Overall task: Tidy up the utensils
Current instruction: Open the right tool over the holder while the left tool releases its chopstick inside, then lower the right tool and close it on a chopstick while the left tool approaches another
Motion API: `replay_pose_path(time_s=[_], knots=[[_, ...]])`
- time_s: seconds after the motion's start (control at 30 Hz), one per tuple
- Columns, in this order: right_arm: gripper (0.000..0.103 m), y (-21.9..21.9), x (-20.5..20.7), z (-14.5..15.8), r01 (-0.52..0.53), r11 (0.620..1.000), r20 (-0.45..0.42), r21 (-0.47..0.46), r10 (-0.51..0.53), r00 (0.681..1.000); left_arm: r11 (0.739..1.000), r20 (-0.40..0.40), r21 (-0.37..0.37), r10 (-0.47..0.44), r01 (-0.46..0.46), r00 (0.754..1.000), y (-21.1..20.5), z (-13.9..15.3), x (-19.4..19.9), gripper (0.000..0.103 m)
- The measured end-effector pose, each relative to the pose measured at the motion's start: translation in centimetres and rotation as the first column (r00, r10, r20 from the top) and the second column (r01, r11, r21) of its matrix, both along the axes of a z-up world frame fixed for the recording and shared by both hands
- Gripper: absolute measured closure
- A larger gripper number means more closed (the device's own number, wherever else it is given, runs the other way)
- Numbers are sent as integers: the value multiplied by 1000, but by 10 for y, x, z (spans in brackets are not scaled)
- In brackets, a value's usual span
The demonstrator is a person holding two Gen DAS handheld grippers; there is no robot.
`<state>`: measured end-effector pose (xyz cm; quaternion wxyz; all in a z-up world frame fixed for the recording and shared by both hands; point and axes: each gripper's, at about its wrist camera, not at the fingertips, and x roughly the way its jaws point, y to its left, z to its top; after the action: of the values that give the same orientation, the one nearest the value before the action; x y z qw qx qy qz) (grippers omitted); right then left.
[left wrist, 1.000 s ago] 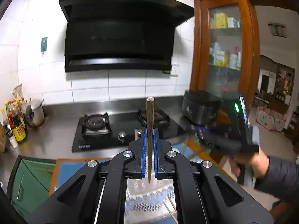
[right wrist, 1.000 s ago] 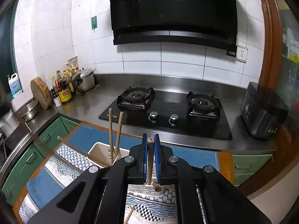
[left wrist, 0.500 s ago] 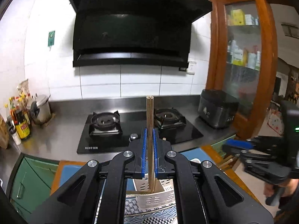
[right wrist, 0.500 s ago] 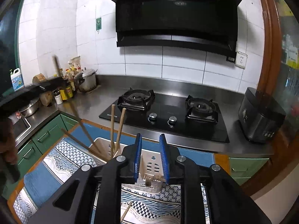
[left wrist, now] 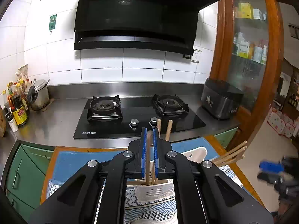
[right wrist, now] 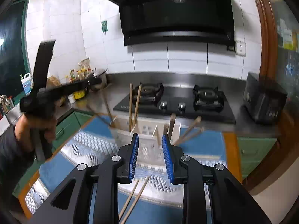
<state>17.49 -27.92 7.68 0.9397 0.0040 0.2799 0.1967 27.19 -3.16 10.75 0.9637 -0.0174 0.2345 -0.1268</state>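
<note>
A white slotted utensil holder [left wrist: 158, 192] [right wrist: 147, 130] stands on the patterned mat, with several wooden chopsticks [right wrist: 133, 106] upright or leaning in it. My left gripper [left wrist: 149, 136] is right above the holder, its blue pads slightly apart around a chopstick [left wrist: 148, 160] that stands down into the holder. My right gripper [right wrist: 150, 145] is open and empty, in front of the holder. Two loose chopsticks [right wrist: 136, 197] lie on the mat below it. More chopsticks [left wrist: 231, 155] stick out to the right of the holder.
The blue and white mat [right wrist: 89, 147] covers a table in front of a steel counter with a black gas hob [left wrist: 138, 112]. A dark appliance [left wrist: 220, 100] stands at the right, bottles and a pot [left wrist: 38, 95] at the left. A wooden cabinet [left wrist: 250, 56] rises on the right.
My left gripper lowered its chopstick into the holder and its pads opened slightly. My right gripper let go of its chopstick, opened wide and drew back.
</note>
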Motion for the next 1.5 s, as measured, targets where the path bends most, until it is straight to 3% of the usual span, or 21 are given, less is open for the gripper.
replay_pose_path(time_s=[0.27,0.47,0.63,0.97,1.13,1.5], knots=[[77,7,-44,-47,-17,1000,-90,-25,14,996,1000,20,-3,-3,3,1000,1,5,-9,98],[77,21,-69,-91,-38,999,-184,-34,32,982,1000,62,5,-27,26,998,1,14,-38,96],[84,35,-80,-130,-40,999,-273,-23,32,961,1000,64,4,-29,28,998,5,10,-65,96],[92,52,-90,-183,-3,1000,-405,13,8,914,1000,20,-11,26,-26,999,34,-21,-115,95],[93,55,-82,-194,35,998,-441,51,-9,898,998,-29,-21,55,-56,998,48,-47,-135,95],[93,68,-72,-204,62,998,-476,8,-51,878,994,-138,-35,100,-106,985,65,-98,-166,95]])
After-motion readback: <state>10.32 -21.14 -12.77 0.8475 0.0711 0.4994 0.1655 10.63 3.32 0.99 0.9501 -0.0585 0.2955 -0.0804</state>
